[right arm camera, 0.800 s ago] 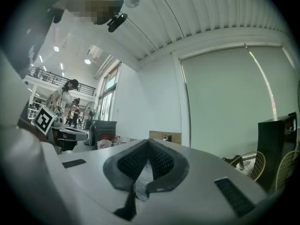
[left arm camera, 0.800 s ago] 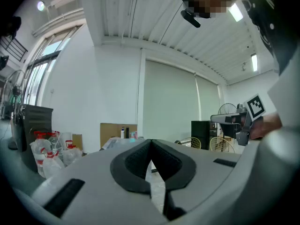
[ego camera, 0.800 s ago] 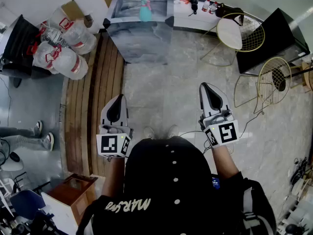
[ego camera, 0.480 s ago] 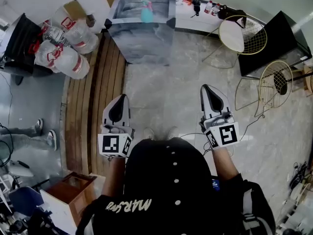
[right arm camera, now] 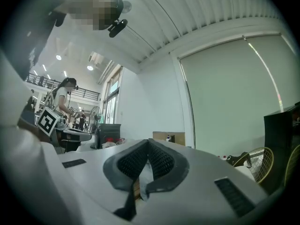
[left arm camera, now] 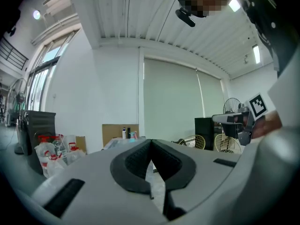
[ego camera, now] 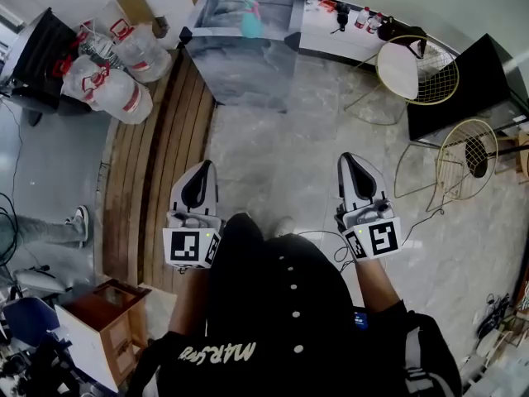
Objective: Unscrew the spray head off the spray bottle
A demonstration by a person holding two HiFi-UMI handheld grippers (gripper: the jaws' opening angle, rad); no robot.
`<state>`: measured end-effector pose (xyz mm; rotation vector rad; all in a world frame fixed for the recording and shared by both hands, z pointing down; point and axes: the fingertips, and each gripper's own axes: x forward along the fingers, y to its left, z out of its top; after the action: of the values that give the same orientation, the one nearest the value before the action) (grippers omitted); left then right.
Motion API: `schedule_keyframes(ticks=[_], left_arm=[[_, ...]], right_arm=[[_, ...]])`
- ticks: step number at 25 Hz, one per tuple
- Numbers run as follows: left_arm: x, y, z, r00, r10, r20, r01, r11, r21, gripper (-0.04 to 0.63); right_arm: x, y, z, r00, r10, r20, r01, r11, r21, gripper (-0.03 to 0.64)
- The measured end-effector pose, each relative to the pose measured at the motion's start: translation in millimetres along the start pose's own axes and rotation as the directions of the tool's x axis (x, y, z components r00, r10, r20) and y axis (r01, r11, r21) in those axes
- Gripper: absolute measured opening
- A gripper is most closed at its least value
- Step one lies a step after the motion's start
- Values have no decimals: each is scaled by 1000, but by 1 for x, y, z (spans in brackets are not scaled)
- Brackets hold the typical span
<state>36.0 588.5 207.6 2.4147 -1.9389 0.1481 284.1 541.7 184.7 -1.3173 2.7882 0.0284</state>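
I hold the left tool (ego camera: 202, 172) and right tool (ego camera: 350, 165) side by side, jaws together, empty; the spray bottle (ego camera: 248, 19) stands on the desk (ego camera: 244, 69) well ahead.

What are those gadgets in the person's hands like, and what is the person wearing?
Each hand carries a light grey gripper: the left gripper and right gripper taper to two jaws lined with black ribbed pads. Behind each sits a white cube printed with black square markers. The person wears a black top with white buttons and white lettering.
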Motion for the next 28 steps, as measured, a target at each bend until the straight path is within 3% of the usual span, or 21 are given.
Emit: schedule_keyframes(ticks=[12, 23, 28], left_arm=[[44, 21, -6, 1000, -8, 7, 9, 999, -34, 26], [128, 89, 21, 997, -47, 66, 48, 999, -19, 26], [151, 120, 22, 995, -63, 75, 64, 998, -8, 26]], right_arm=[[41, -31, -12, 1000, -26, -13, 26, 999, 22, 12], [143, -47, 4, 999, -36, 10, 36, 999, 12, 12], [181, -51, 2, 997, -78, -7, 79, 997, 5, 12]])
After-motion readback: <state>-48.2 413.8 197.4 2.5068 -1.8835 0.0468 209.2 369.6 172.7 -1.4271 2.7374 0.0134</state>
